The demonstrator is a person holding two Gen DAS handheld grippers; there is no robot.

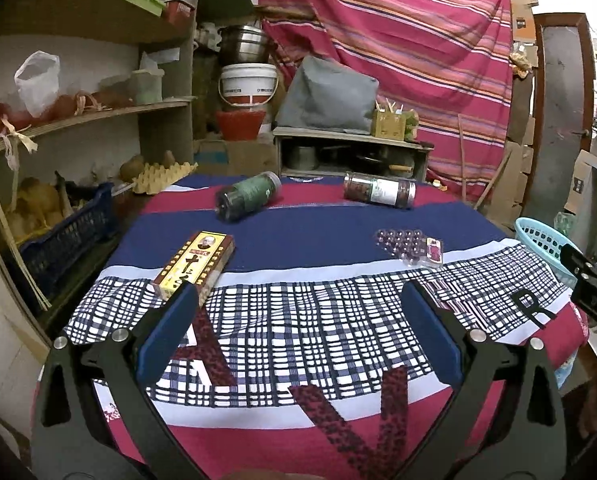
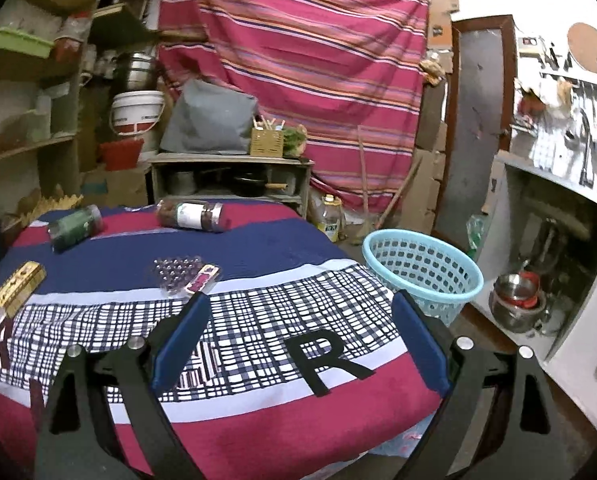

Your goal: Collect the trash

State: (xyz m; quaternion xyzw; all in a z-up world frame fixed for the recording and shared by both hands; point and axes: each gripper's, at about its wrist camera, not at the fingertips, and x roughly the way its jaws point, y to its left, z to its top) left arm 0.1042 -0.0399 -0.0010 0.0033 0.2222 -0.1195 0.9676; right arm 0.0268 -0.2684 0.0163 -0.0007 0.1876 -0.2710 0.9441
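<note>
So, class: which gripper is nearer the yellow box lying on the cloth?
Left. The left gripper has one fingertip right beside the yellow box; the right gripper hangs farther off, toward the blue basket.

The surface point(image 1: 338, 240) wears a cloth banded maroon, navy and check. On it lie a yellow and brown carton point(image 1: 196, 266) at the left, a green-labelled jar point(image 1: 248, 196) and a white-labelled jar point(image 1: 379, 190) on their sides at the far end, and a blister pack point(image 1: 410, 245) right of centre

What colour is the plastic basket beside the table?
The basket is light blue, an open lattice; the right wrist view shows it best.
</note>
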